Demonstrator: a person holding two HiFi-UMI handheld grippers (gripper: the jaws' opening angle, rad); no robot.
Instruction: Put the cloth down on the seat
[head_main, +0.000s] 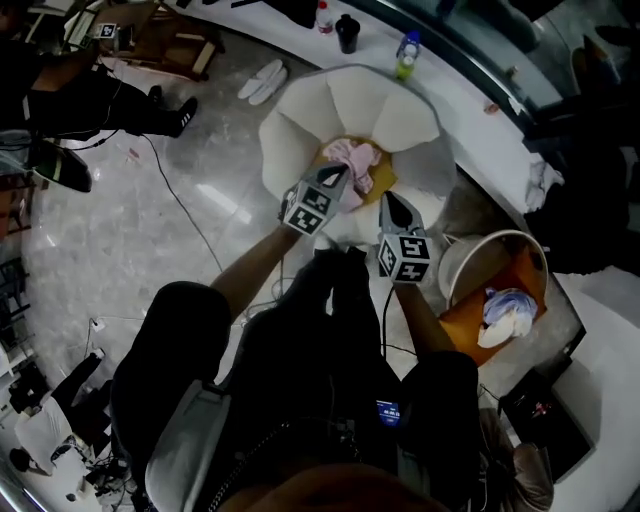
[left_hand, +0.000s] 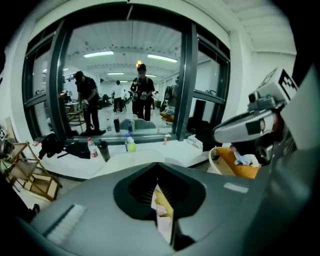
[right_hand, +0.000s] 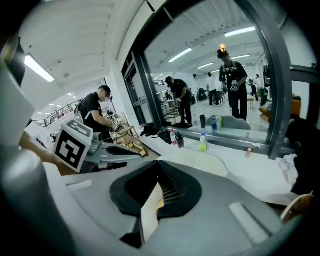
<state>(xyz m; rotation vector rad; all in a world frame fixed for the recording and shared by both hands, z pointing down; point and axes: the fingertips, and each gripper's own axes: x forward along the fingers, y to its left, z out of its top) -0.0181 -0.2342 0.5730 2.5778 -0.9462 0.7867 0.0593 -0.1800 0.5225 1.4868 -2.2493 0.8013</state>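
Item: pink cloth (head_main: 358, 163), crumpled on the yellow seat (head_main: 388, 180) of the white chair (head_main: 320, 105).
I hold the left claw (head_main: 338, 185) and right claw (head_main: 397, 205) closed and empty on its near side, likely so nothing snags it.

Head view: dim and underexposed overall. The white petal-backed armchair (head_main: 300, 125) is the brightest area. Left of it, the grey polished stone floor (head_main: 120, 250) carries a pale glare streak. Below the armchair, the person's dark clothing (head_main: 300, 360) loses detail.

Gripper views: long ceiling light strips (left_hand: 98, 54) supply the light. Edges show black vignetting and barrel distortion, and the near foreground is soft.
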